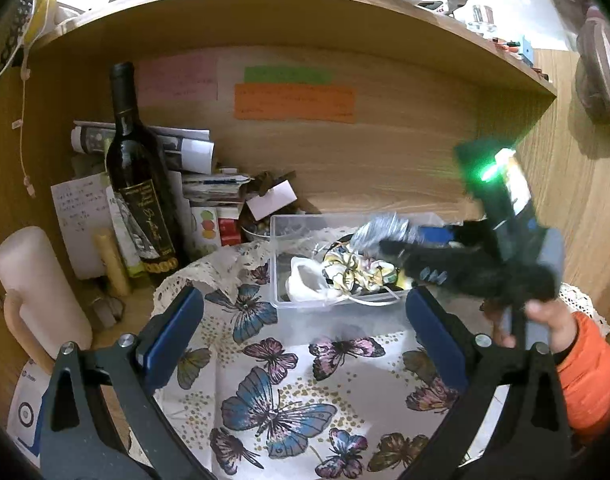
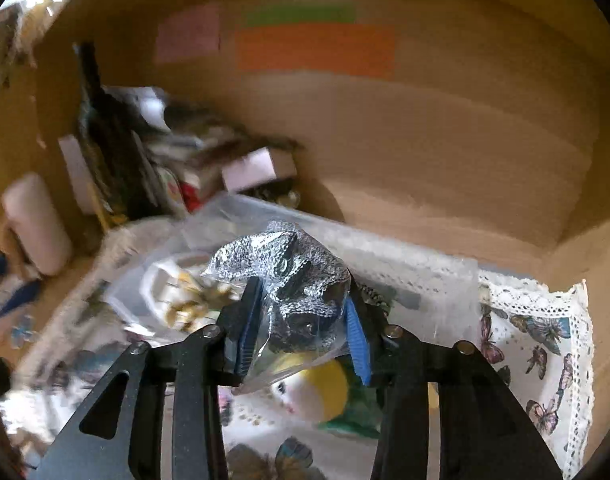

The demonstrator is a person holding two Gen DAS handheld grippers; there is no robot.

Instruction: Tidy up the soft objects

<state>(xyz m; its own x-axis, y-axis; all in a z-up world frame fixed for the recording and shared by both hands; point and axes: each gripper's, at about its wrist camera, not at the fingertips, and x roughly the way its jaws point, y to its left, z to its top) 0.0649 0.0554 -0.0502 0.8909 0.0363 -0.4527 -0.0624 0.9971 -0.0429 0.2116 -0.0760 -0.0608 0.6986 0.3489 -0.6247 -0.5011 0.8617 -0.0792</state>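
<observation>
A clear plastic box (image 1: 279, 268) stands on a butterfly-print cloth (image 1: 289, 380); it holds a white soft item (image 1: 305, 280) and a patterned fabric piece (image 1: 353, 268). My right gripper (image 2: 303, 320) is shut on a grey knitted item in a clear bag (image 2: 289, 272), held over the box (image 2: 405, 276). In the left wrist view the right gripper (image 1: 389, 240) reaches in from the right with the bag (image 1: 381, 228). My left gripper (image 1: 305, 320) is open and empty, above the cloth in front of the box. A small doll with a yellow cap (image 2: 313, 392) lies under the right gripper.
A wine bottle (image 1: 141, 184), papers and small boxes (image 1: 209, 188) crowd the back left of the wooden alcove. A cream jug (image 1: 37, 292) stands at the left. Sticky notes (image 1: 293, 102) are on the back wall. A shelf (image 1: 305, 12) overhangs above.
</observation>
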